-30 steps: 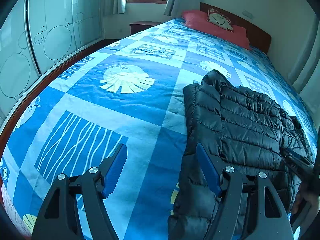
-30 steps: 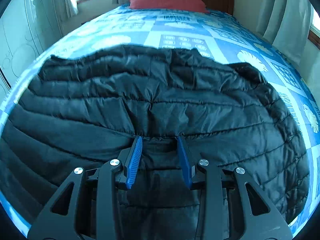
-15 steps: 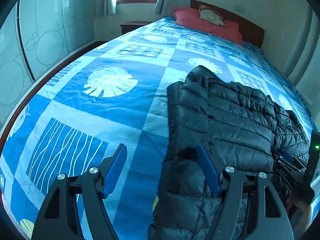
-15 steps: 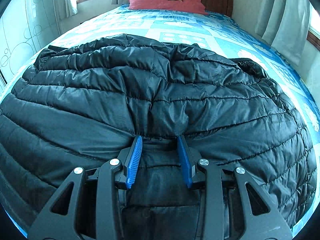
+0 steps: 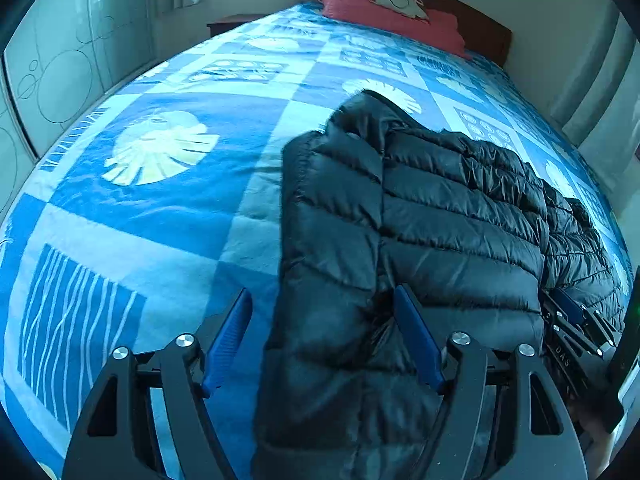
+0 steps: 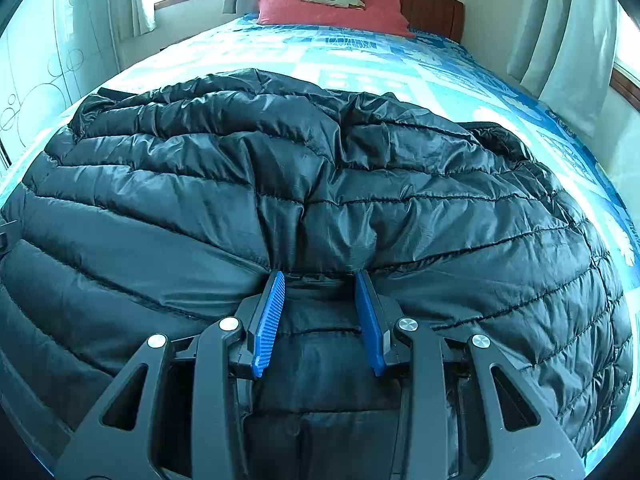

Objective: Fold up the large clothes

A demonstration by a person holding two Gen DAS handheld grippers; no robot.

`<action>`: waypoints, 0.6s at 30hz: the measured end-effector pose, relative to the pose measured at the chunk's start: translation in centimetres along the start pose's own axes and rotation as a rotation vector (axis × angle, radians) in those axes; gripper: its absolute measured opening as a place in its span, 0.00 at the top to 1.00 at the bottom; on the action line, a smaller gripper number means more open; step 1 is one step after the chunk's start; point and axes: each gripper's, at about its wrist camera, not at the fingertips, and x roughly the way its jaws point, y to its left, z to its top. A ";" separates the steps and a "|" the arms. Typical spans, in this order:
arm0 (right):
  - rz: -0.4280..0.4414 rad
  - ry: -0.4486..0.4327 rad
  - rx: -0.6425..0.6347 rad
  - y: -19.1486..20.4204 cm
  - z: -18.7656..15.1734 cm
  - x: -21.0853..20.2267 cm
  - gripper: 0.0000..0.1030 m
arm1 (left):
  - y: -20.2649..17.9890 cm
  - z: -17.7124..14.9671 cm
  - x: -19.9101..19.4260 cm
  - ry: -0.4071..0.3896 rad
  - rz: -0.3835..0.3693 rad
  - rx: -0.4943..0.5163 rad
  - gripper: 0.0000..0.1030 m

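A black quilted puffer jacket (image 5: 440,220) lies on the blue patterned bedspread (image 5: 160,208). My left gripper (image 5: 322,294) hangs over the jacket's near left edge and its jaws are opening. A strip of the jacket lies between them, and the left pad (image 5: 228,336) stands clear of the cloth. In the right wrist view the jacket (image 6: 320,168) fills most of the picture. My right gripper (image 6: 320,276) is shut on a bunched fold at its near hem. That gripper (image 5: 572,320) also shows at the jacket's right side in the left wrist view.
A red pillow (image 6: 332,12) and a wooden headboard (image 6: 432,4) are at the far end of the bed. A pale wardrobe door (image 5: 60,72) runs along the left, with a nightstand (image 5: 228,24) beyond it. Curtains (image 6: 568,32) hang on the right.
My left gripper has moved right and down over the jacket's left edge, which now lies between its jaws, and they stand slightly wider. The right gripper keeps its hold; the jacket sits closer to it.
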 end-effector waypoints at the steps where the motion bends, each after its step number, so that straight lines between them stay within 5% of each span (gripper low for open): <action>1: 0.000 0.000 0.000 0.0 0.0 0.0 0.65 | -0.1 0.1 0.5 0.011 -0.002 0.005 0.26; 8: -0.003 -0.013 0.004 0.1 -0.1 -0.2 0.65 | 1.5 0.6 4.0 0.129 -0.162 -0.082 0.27; 18: -0.002 -0.019 0.003 0.1 -0.2 -0.3 0.65 | -0.2 0.4 3.1 0.105 -0.184 0.010 0.65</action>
